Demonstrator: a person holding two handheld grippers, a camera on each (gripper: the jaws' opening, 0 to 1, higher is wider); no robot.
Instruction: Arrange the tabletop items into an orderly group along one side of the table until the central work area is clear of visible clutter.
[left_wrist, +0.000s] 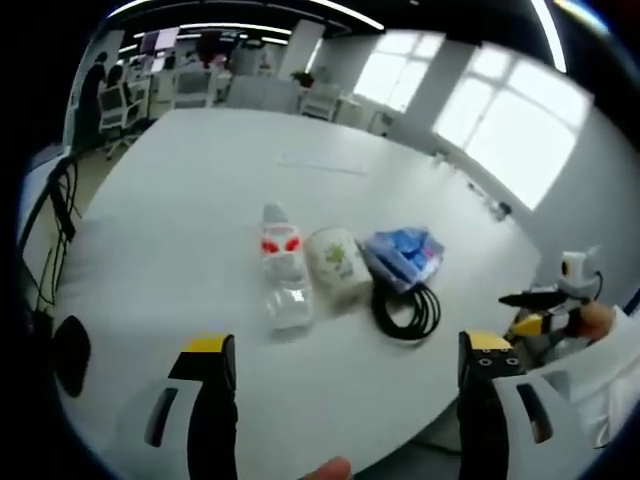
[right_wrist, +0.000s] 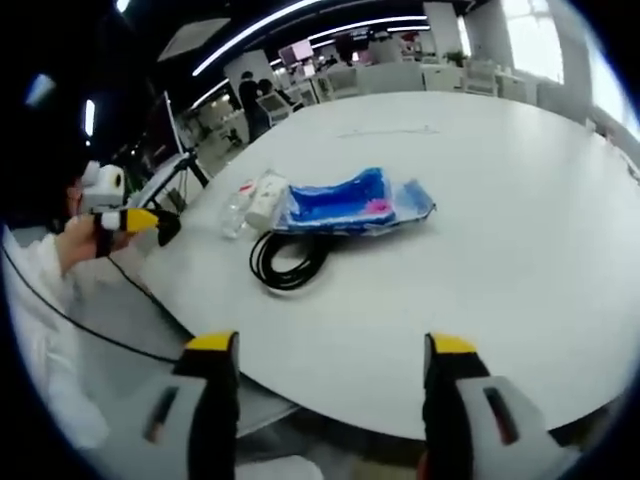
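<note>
Both hand-held grippers (left_wrist: 340, 375) (right_wrist: 330, 370) hang spread and empty – reaching in carelessly could snag the cable (left_wrist: 407, 310) and drag the bottle (left_wrist: 284, 270) across the desk (left_wrist: 200, 180).

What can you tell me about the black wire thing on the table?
The black cable is wound into a loose round coil of several loops and lies flat on the white table. It looks like thin, shiny rubber or plastic cord. It sits at the end of a short row of items, right next to the blue plastic bag, whose edge it touches or slightly overlaps. No fingers are on it; both grippers are held back from it, open.
</note>
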